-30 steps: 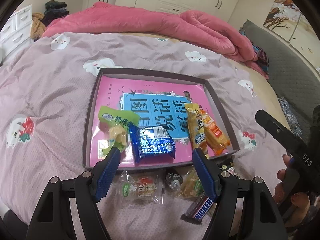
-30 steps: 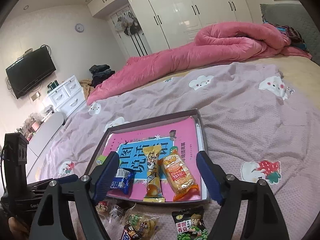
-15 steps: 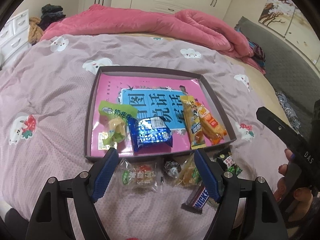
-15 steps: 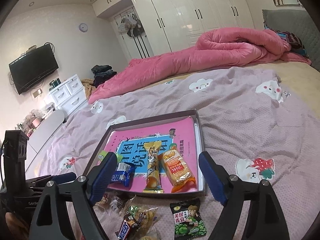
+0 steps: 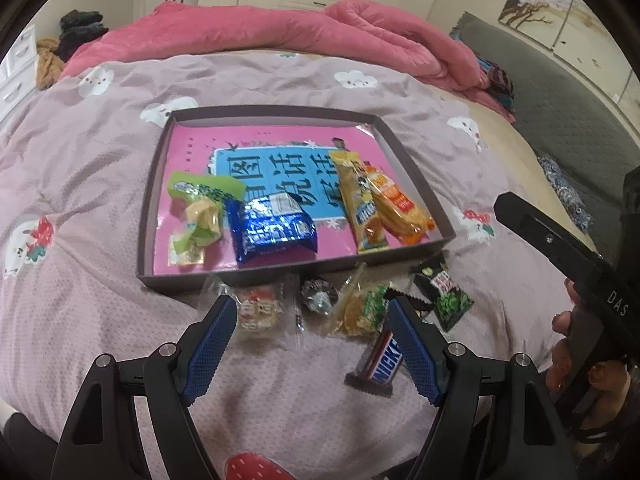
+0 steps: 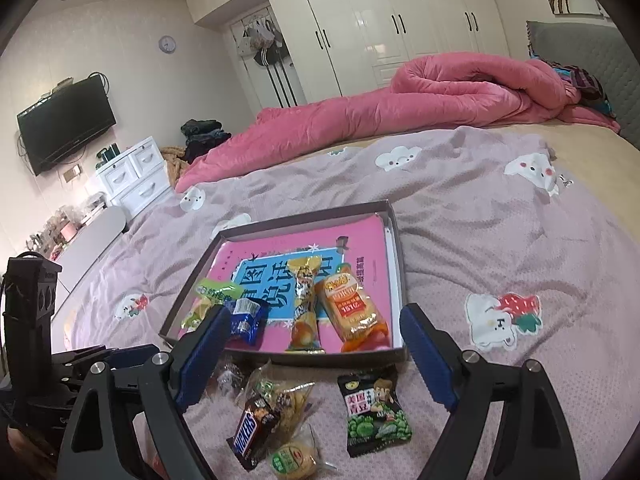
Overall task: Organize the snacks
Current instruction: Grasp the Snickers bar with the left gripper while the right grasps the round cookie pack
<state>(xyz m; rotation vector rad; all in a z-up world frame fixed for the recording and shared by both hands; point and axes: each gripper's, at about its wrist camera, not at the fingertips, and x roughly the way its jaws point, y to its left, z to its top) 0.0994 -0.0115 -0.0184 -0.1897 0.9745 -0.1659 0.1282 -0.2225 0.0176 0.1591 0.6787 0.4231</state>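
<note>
At the middle of the frame a shallow dark tray lies on a mauve bedspread, holding a green packet at its left, a blue packet beside it, and a yellow packet touching an orange packet at its right. Below the tray's near wall lie loose snacks: a clear-wrapped sweet, a small dark round sweet, a yellow-green packet, a Snickers bar and a black-green packet. The left gripper hangs over these at lower centre, its blue pads wide apart and its jaws having just been opening, nothing pressed between them, while the black right gripper and a hand fill the right edge.
</note>
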